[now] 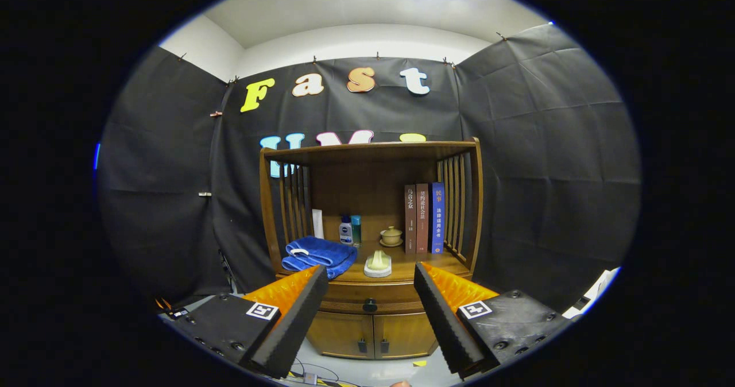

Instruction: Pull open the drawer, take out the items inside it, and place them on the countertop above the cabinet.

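The gripper (370, 295) hangs spread wide and empty before the cabinet (370, 324), its drawer (370, 298) closed with the knob (370, 305) between the fingers, a towel (316, 255) on the countertop (402, 269), fitting a start or a closed finish

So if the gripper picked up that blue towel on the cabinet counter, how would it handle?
The blue towel lies loosely folded with soft rounded edges, so it would probably go floppy and unfold if lifted by one edge. It looks light and not fragile. The open gripper is short of it, fingers spread wide.
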A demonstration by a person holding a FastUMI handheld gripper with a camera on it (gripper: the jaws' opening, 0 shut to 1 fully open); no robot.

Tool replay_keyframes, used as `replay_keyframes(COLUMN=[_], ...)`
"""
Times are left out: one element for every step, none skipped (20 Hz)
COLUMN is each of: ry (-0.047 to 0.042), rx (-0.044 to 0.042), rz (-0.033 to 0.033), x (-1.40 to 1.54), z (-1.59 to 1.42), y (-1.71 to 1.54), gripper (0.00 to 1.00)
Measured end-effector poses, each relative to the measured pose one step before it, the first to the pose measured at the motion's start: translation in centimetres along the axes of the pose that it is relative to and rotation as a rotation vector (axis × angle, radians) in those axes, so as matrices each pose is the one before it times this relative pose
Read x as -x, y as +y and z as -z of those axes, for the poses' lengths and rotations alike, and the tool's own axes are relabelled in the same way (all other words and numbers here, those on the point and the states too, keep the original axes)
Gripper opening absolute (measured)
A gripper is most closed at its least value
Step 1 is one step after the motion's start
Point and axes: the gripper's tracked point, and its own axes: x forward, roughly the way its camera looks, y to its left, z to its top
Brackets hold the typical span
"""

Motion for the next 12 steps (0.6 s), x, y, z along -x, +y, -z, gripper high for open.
replay_keyframes(ry=[0.00162,0.00177,-0.00024,-0.00189,0.00073,-0.00046,0.00032,-0.00024,0.00019,0.00019,0.00123,-0.00060], rx=[-0.00357,-0.00115,0.00080,-0.00001,-0.00020,0.00006,0.00011,0.00011,0.00015,0.00021,-0.00034,-0.00021], rz=[-0.00050,-0.00074,0.00060,-0.00071,-0.00099,-0.00146,-0.00066,-0.00196,-0.00122,-0.00046,-0.00059,-0.00110], x=[-0.013,0.067,-0.022,0.045,-0.115,-0.005,0.016,0.078,-0.065,0.065,-0.013,0.055], z=[-0.014,0.041,0.062,-0.058,0.039,0.014,0.013,0.020,0.054,0.002,0.041,-0.074], y=[0.045,0.004,-0.074,0.064,0.026,0.057,0.078,0.048,0.066,0.065,0.047,0.024], gripper=[0.98,0.98,0.98,0.98,0.98,0.98,0.98,0.98,0.98,0.98,0.98,0.98])
